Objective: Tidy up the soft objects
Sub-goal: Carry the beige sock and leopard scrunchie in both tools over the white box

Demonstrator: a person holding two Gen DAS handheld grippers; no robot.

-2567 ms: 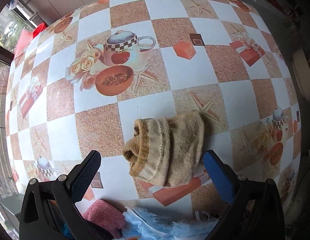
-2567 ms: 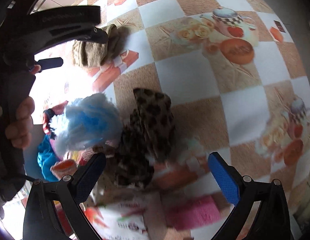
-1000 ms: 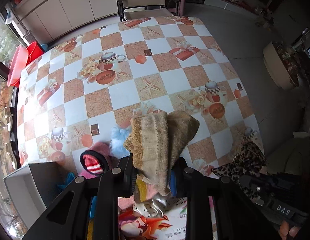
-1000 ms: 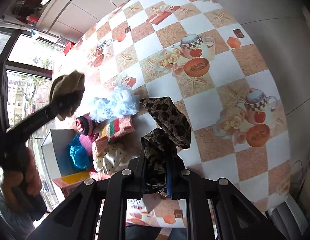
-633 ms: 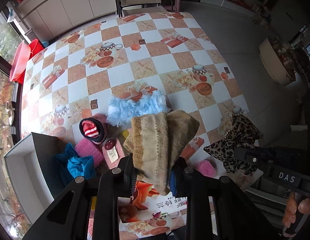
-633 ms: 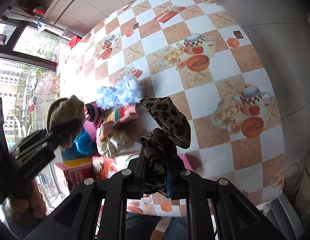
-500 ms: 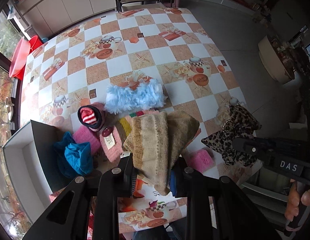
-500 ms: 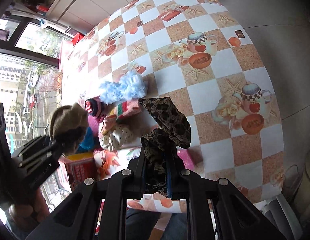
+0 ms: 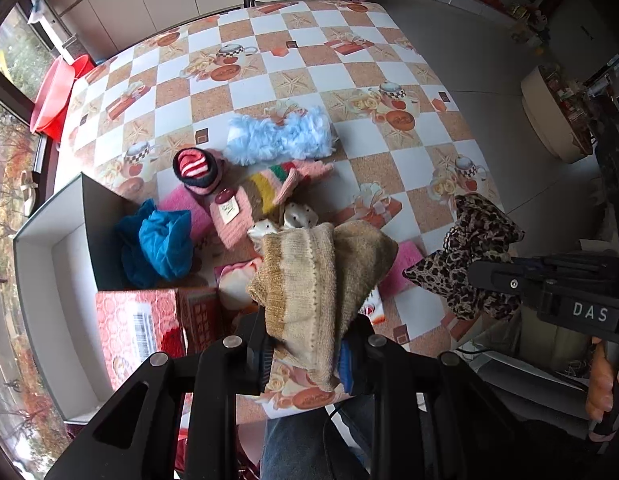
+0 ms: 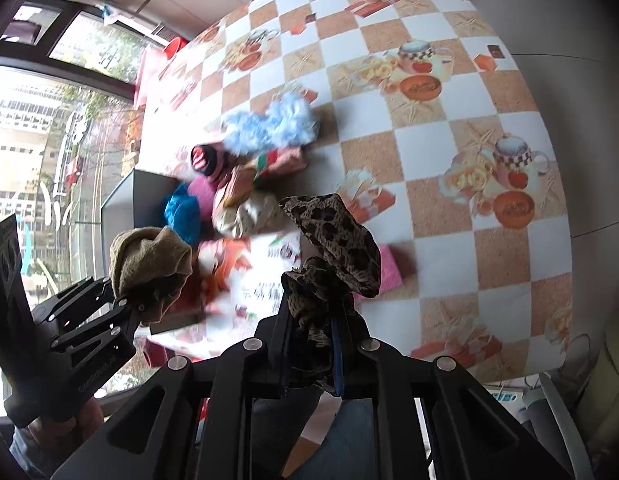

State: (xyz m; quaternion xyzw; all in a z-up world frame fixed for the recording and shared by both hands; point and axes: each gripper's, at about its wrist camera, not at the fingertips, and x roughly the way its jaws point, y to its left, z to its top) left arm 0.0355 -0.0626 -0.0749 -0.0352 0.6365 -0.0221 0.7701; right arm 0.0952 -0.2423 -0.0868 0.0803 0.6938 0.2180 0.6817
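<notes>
The left gripper (image 9: 305, 356) is squeezed tight on a tan knit sock (image 9: 321, 276), which sticks up out of its jaws and flops over at the top. The right gripper (image 10: 309, 340) is pinched on a leopard-print cloth (image 10: 333, 236), which stands up in the same way. Both grippers point almost straight down at the table (image 9: 413, 92).

Under the left gripper, off to its left side, sits an open grey box (image 9: 49, 280) at the edge of the table. A blue cloth (image 9: 161, 244) hangs over the box wall, and a red carton (image 9: 141, 320) lies across the box's near end. The box's long side runs away from the person.

The left gripper is the nearer one to the box. The right gripper is well apart from it, over by the table's other side. So the tan knit sock probably goes in first, with a short move to the left. The pile of other soft things, like the fluffy blue one (image 9: 281, 140), lies just past the box.
</notes>
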